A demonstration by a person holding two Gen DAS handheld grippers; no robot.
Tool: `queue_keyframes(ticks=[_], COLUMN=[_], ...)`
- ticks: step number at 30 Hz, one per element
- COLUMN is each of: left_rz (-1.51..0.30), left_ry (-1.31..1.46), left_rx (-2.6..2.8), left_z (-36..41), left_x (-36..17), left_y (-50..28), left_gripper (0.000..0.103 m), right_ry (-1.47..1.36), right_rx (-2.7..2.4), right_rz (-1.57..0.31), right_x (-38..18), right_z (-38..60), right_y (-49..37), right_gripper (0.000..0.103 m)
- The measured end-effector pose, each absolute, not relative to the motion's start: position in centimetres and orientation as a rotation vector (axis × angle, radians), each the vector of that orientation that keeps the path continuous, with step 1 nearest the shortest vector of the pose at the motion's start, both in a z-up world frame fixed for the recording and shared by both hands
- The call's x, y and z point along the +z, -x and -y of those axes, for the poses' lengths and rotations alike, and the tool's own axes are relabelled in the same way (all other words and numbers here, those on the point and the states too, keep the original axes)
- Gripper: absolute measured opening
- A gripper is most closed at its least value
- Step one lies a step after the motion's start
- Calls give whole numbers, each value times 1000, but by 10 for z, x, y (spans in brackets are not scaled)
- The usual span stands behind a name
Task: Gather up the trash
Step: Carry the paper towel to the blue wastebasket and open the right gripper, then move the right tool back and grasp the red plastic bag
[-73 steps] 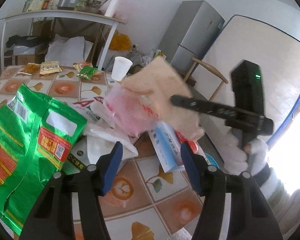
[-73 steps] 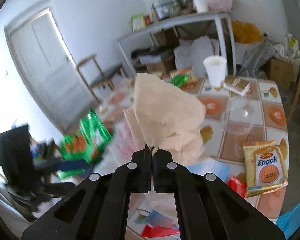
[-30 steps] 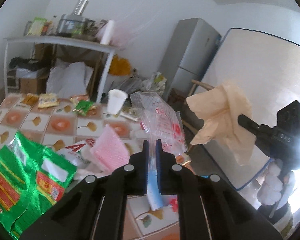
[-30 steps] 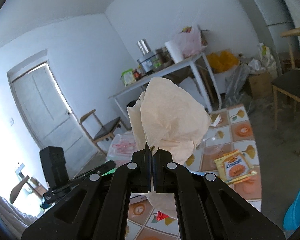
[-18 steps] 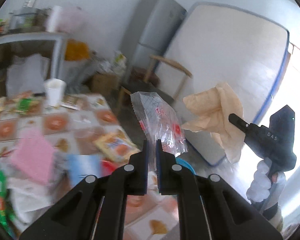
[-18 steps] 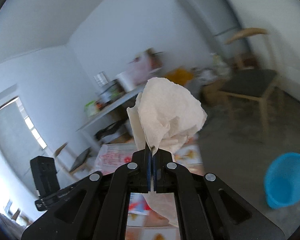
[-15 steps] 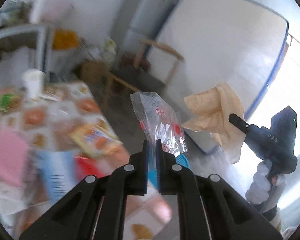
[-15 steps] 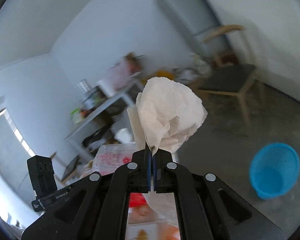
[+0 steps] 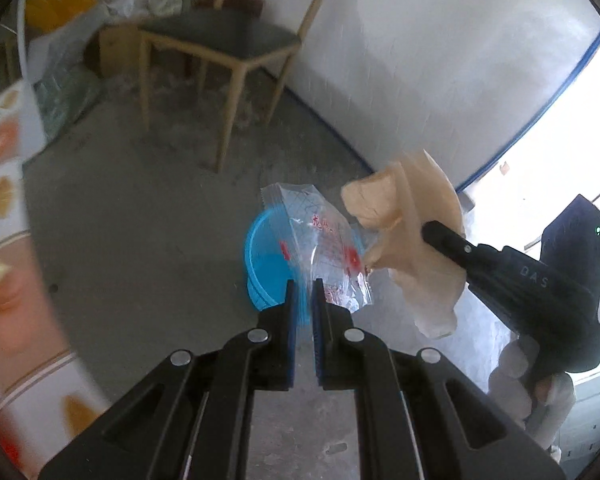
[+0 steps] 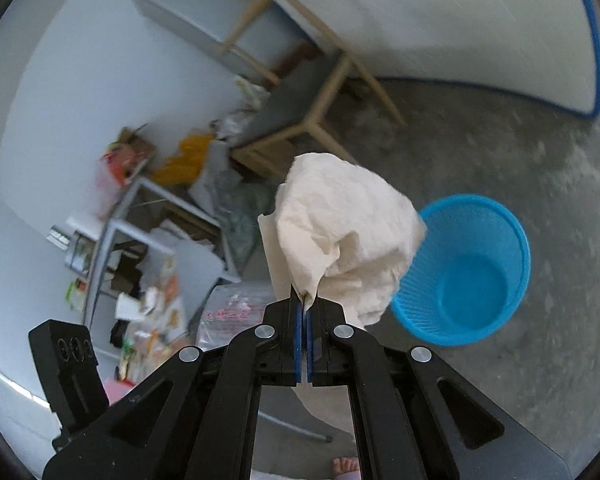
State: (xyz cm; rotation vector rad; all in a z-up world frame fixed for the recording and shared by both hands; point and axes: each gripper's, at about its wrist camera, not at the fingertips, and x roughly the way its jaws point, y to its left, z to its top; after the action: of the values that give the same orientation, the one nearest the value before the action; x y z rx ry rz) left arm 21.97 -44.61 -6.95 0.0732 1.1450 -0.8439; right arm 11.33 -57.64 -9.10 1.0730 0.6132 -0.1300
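Here the left gripper (image 9: 303, 292) is clenched on a clear wrapper (image 9: 320, 252) with red print, held in the air above the blue bin (image 9: 266, 264) that stands on the concrete floor (image 9: 140, 240). The right gripper (image 10: 304, 304) is clamped tight on a crumpled beige napkin (image 10: 340, 232), also aloft, just left of the bin's rim in its own view; from the left view napkin and wrapper hang side by side, nearly touching. A wooden chair (image 9: 220, 40) stands beyond the bin near the white wall, and a tiled table edge (image 9: 4, 184) blurs along the left.
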Motion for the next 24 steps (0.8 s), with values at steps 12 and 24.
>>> queue_keyframes(ticks=[12,24], left_rz=[-1229,-1100], left_ry=[-70,-16], left_rx=[-754,-830], left_z=[526,500], left_x=[-139,-87], left_y=[-263,-238], left_gripper=[38,44], right_ry=[-1115,-1076], right_rx=[-321,-328], right_rz=[-773,-719], right_x=[-170,-153], right_z=[613,610], right_y=[-154,-118], right_gripper=[38,43])
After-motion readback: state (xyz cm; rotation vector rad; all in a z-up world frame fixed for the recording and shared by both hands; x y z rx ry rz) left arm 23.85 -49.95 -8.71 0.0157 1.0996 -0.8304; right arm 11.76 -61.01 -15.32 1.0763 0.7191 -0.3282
